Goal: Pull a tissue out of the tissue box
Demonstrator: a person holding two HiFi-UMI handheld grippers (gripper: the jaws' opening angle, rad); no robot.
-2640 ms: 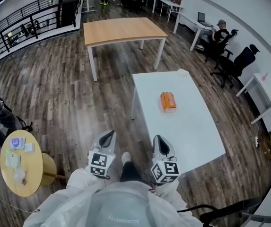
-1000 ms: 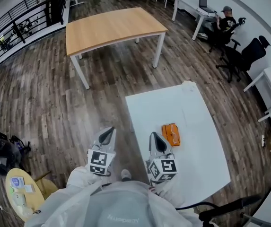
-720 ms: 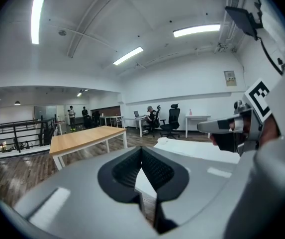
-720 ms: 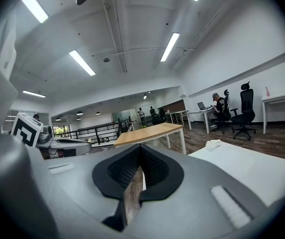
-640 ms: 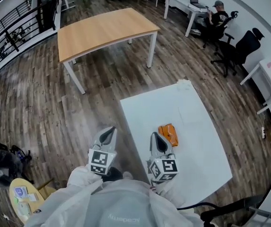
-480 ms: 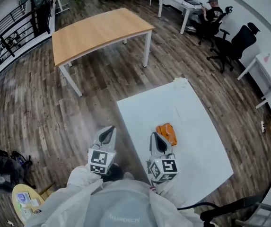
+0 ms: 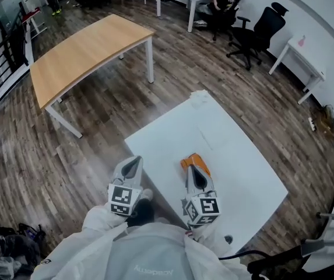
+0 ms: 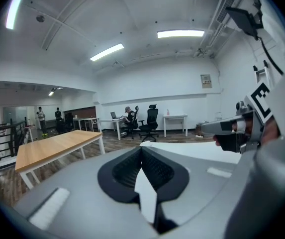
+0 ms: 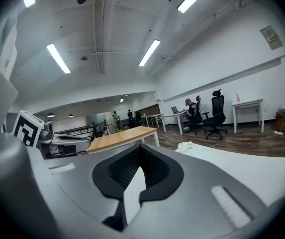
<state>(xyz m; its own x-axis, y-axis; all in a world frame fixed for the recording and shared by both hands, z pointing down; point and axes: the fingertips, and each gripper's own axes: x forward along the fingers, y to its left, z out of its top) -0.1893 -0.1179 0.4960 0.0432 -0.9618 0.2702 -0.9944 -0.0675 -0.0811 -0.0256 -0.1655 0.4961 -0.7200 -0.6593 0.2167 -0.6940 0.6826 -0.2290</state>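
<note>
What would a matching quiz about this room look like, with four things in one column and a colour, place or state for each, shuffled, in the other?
Things:
1. tissue box
2. wooden table
3. office chair
4. left gripper

Descriptions:
A. black, near the far wall
B. jaws together, nothing between them
C. orange, lying on the white table
D. light-brown top on white legs

Pairs: 1-C, 2-D, 3-A, 4-B

Wood floor [image 7: 260, 109], white table [image 7: 236, 162], wooden table [image 7: 85, 54], chairs [image 7: 266, 25]
</note>
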